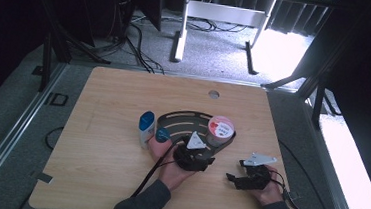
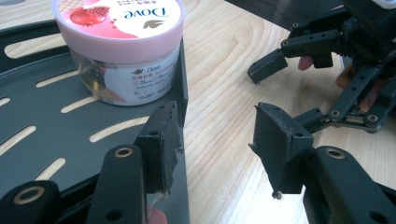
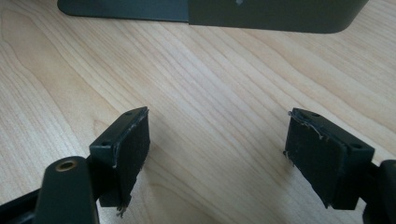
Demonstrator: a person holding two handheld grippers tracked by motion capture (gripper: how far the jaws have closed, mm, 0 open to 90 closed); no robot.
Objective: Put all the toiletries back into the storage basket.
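on a pale wooden table (image 1: 115, 144), a person's two hands each hold one black two-jaw gripper beside a dark slotted metal tray (image 1: 184, 120) with a curved back edge. the left gripper (image 2: 217, 144) sits at the tray's near right corner, jaws spread with nothing pinched; one jaw stands over the tray's raised side wall, the other over bare wood just outside it, so the wall runs up between them without a pad pressing on it. ahead of that gripper, inside the tray and close against the same wall, stands one round clear plastic tub with a pink lid (image 2: 119, 46), upright, its label reading dove. the right gripper (image 3: 217, 154) rests well to the right of the left one, jaws wide apart over bare tabletop, holding nothing; the tray's rounded edge lies beyond its tips. from the left gripper's camera it appears off to the right, fingers wrapped around its frame. to the left of the left hand (image 1: 166, 158), just outside the tray, stand two containers touching each other: one white bottle with a blue cap (image 1: 146, 126) and one small round teal-lidded jar (image 1: 162, 135). one round hole (image 1: 214, 93) marks the table's far edge.
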